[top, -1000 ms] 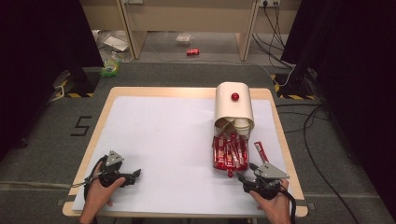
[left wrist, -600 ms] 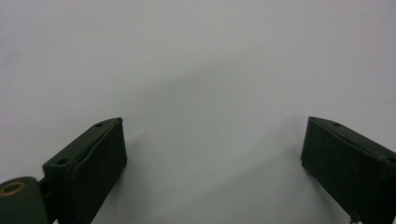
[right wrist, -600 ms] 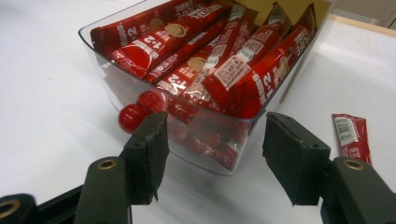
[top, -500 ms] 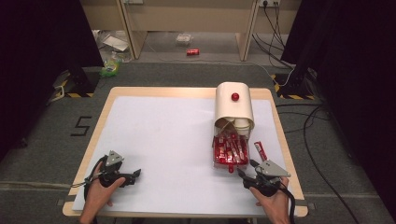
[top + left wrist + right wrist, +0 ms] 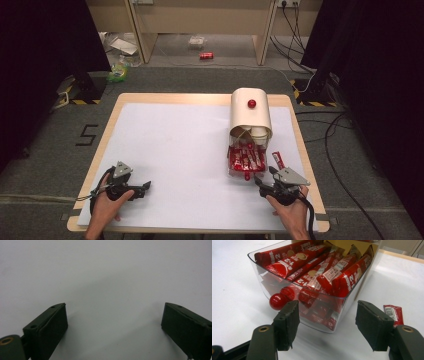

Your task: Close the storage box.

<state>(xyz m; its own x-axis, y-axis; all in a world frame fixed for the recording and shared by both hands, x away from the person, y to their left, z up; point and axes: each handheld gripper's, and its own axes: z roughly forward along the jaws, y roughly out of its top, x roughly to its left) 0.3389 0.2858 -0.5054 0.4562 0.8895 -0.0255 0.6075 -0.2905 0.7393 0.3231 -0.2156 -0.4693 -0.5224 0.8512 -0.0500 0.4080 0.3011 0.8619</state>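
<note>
Near the table's [image 5: 200, 112] right edge, my right gripper [image 5: 327, 325], jaws just opening wide and empty, faces the clear drawer [image 5: 287, 293] packed with red sachets [image 5: 324, 272]; my left gripper [image 5: 113, 330] gapes empty.

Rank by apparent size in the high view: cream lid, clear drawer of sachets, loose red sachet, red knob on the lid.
1. cream lid
2. clear drawer of sachets
3. loose red sachet
4. red knob
</note>
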